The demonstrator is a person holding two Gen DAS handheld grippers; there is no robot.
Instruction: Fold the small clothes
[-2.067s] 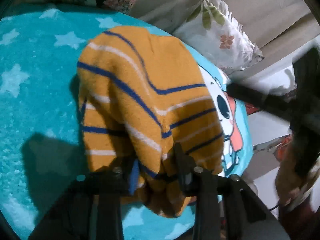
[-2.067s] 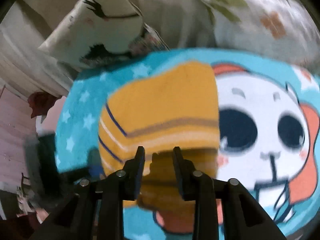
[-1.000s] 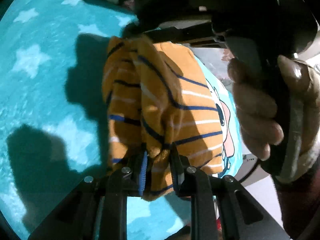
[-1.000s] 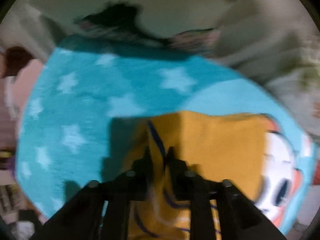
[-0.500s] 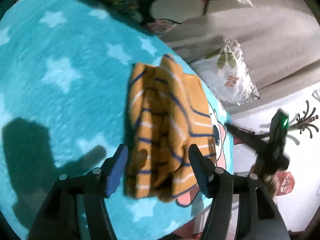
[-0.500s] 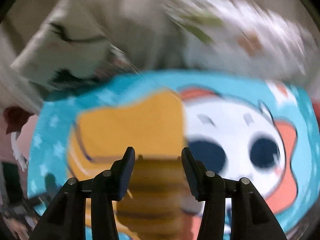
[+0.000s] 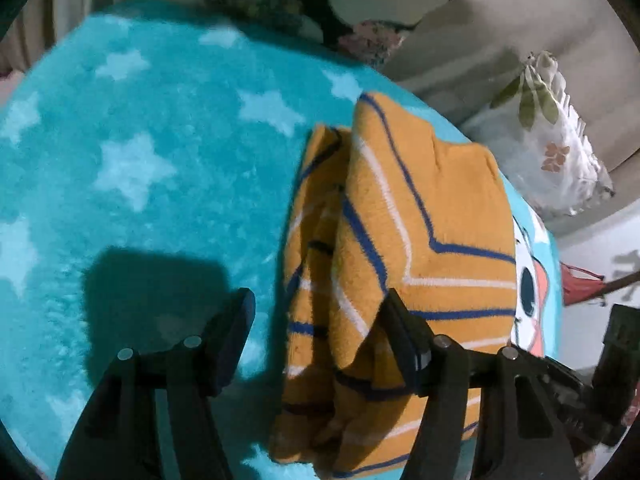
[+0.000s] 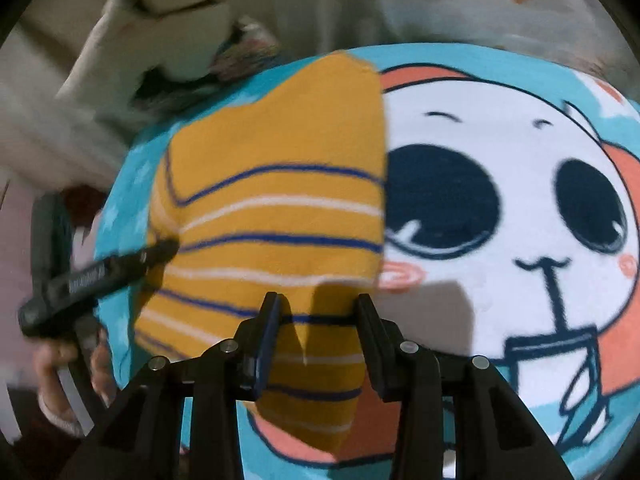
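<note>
An orange garment (image 7: 420, 232) with blue and white stripes lies folded in a thick bundle on the teal star blanket (image 7: 140, 160). My left gripper (image 7: 318, 312) is open above the bundle's near left edge; its right finger hangs over the cloth and its left finger over bare blanket. In the right wrist view the same garment (image 8: 272, 208) lies flat beside the blanket's cartoon face (image 8: 500, 140). My right gripper (image 8: 318, 304) hovers over the garment's near edge, jaws closing, with cloth below the gap but not pinched. The left gripper (image 8: 100, 276) reaches in from the left there.
A floral pillow (image 7: 552, 140) and beige cushions (image 8: 160, 20) line the blanket's far side. A hand (image 8: 52, 356) holds the left gripper at the lower left. The blanket's edge drops off just right of the garment (image 7: 556, 264).
Both grippers have let go of the garment, which now lies folded on the blanket. The left jaws spread wide. The right gripper swung back toward the cartoon face and its jaws have narrowed.
</note>
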